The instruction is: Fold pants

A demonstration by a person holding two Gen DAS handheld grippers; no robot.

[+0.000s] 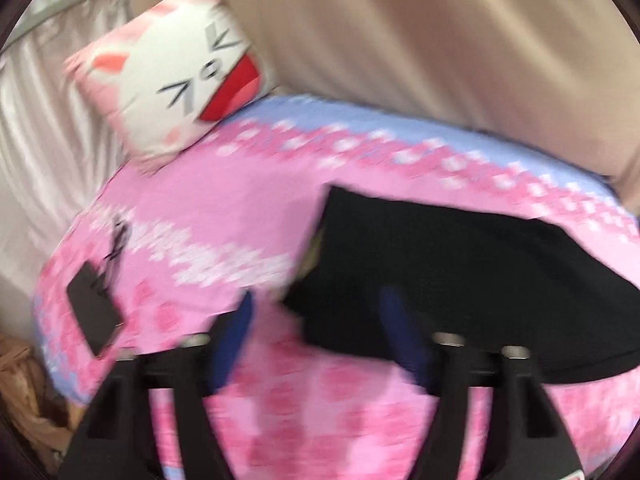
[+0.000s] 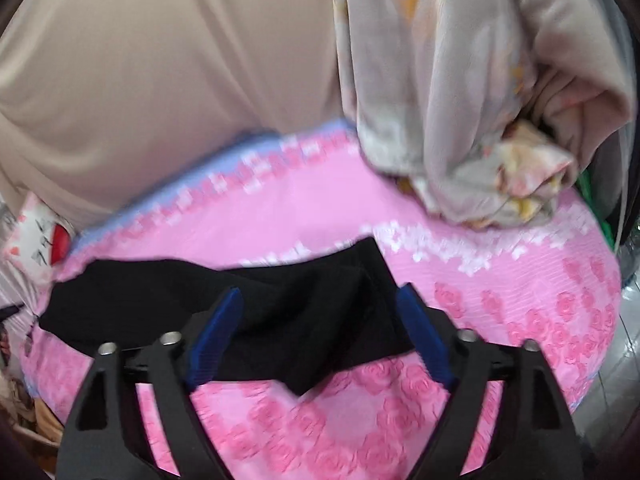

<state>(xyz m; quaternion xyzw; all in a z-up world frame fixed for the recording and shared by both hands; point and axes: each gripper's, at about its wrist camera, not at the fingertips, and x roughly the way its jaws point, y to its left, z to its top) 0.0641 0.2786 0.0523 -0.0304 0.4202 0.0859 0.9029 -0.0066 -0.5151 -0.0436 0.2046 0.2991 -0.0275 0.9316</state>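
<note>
The black, soft-knit pants (image 2: 224, 304) lie folded into a broad band on my bed's pink rose-print sheet (image 2: 360, 420), one corner drooping toward me in a point. My right claw (image 2: 318, 300) hangs over them, blue ribbed pads spread apart, gripping nothing. My left claw (image 1: 320, 312) is likewise apart beside the pants' near edge (image 1: 460, 272), though blur makes contact hard to judge. Further out sit a square cat-face cushion (image 1: 176, 84), a flat dark slab, perhaps a phone (image 1: 92, 312), and a bunched pale floral blanket (image 2: 460, 92).
</note>
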